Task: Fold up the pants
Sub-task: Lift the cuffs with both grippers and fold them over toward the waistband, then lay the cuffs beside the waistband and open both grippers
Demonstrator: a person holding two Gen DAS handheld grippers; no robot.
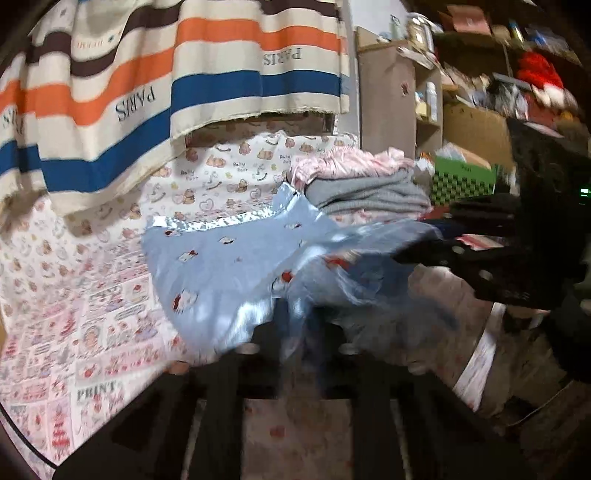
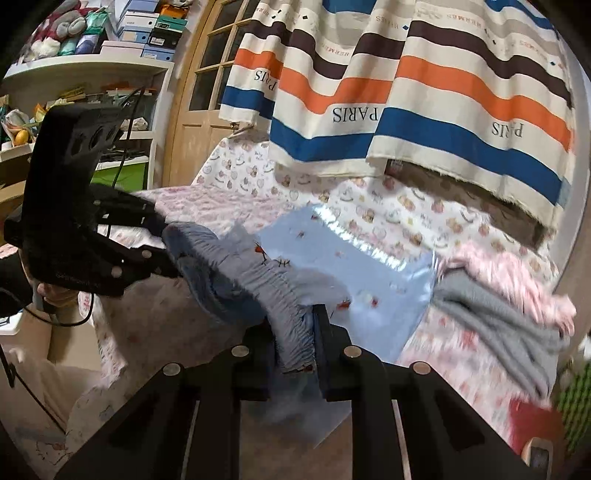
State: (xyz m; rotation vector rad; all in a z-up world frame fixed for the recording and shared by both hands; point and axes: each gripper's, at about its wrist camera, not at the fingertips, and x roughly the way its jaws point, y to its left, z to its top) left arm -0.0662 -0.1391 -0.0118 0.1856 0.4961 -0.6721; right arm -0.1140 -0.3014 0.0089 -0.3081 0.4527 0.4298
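Note:
The light blue pants point(image 1: 221, 273) with small red and white prints hang over the patterned bed; they also show in the right wrist view point(image 2: 332, 266). My left gripper point(image 1: 295, 325) is shut on the blue fabric near its edge. My right gripper point(image 2: 295, 343) is shut on the gathered elastic waistband point(image 2: 273, 291). Each gripper shows in the other's view, the right one point(image 1: 417, 247) and the left one point(image 2: 166, 243), both pinching the cloth. The pants are lifted and stretched between them.
A stack of folded clothes, pink point(image 1: 351, 162) on grey point(image 1: 369, 192), lies at the bed's far right. A striped curtain point(image 1: 166, 85) hangs behind the bed. Shelves with boxes point(image 2: 147, 29) stand at the left, a door point(image 2: 207, 74) beside them.

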